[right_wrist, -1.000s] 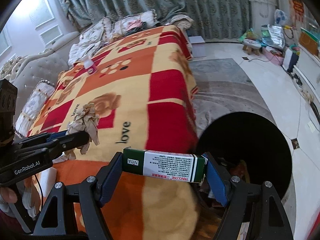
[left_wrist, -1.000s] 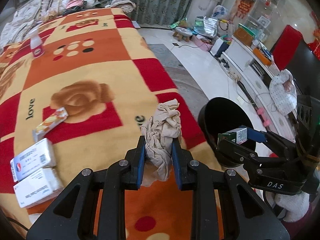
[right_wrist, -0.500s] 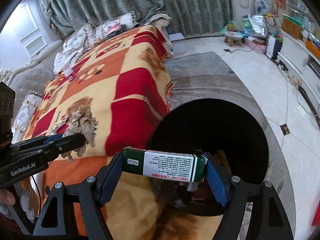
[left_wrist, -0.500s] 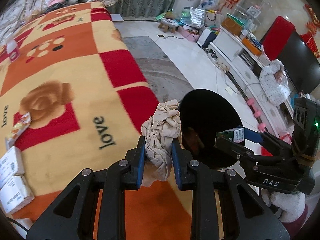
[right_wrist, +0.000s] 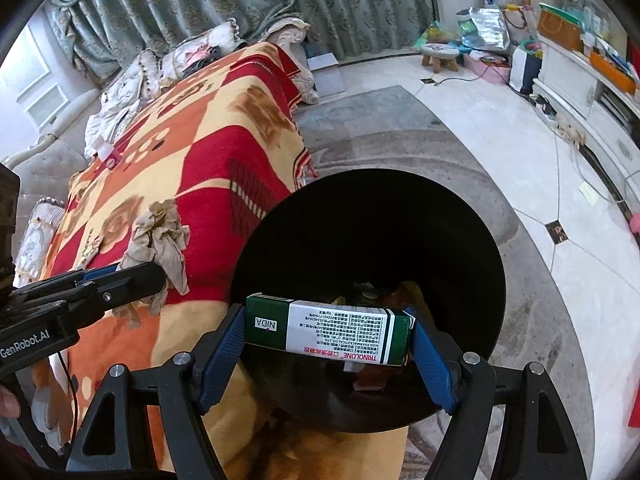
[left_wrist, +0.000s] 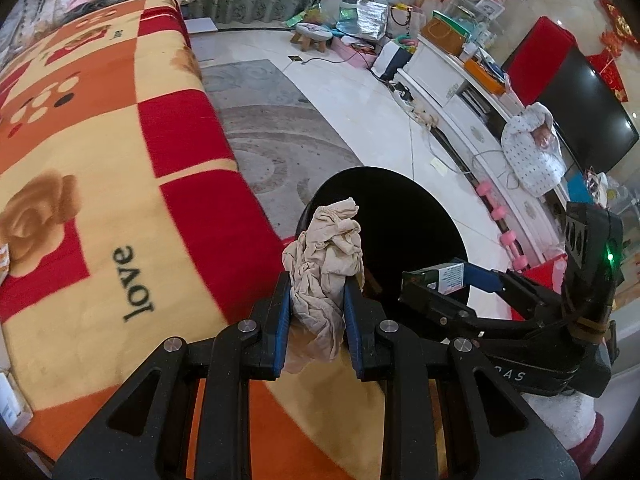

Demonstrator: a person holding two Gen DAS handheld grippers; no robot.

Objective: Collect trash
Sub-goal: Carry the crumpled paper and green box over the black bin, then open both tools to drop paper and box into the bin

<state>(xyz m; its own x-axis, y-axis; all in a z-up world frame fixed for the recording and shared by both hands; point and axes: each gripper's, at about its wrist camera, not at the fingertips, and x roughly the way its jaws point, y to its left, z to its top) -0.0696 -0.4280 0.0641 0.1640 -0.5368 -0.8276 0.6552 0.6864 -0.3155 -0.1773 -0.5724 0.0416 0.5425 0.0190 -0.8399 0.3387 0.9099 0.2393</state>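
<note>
Where bin (right_wrist: 472,240) opens, litter (right_wrist: 400,292) shows.

A home living room: blanket-covered sofa (right_wrist: 224,128), drawn curtains (right_wrist: 192,4), television (left_wrist: 580,108) on white cabinet (left_wrist: 452,80).

Bright, even daylight; strong fisheye bending, dark vignette corners; slight blur on blanket (left_wrist: 120,200); bin (right_wrist: 372,208) interior black.

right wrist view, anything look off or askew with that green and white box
Nothing is damaged. The green and white box sits crosswise between the right gripper fingers, gripped by its ends and slightly tilted, in front of the black bin opening.
</note>
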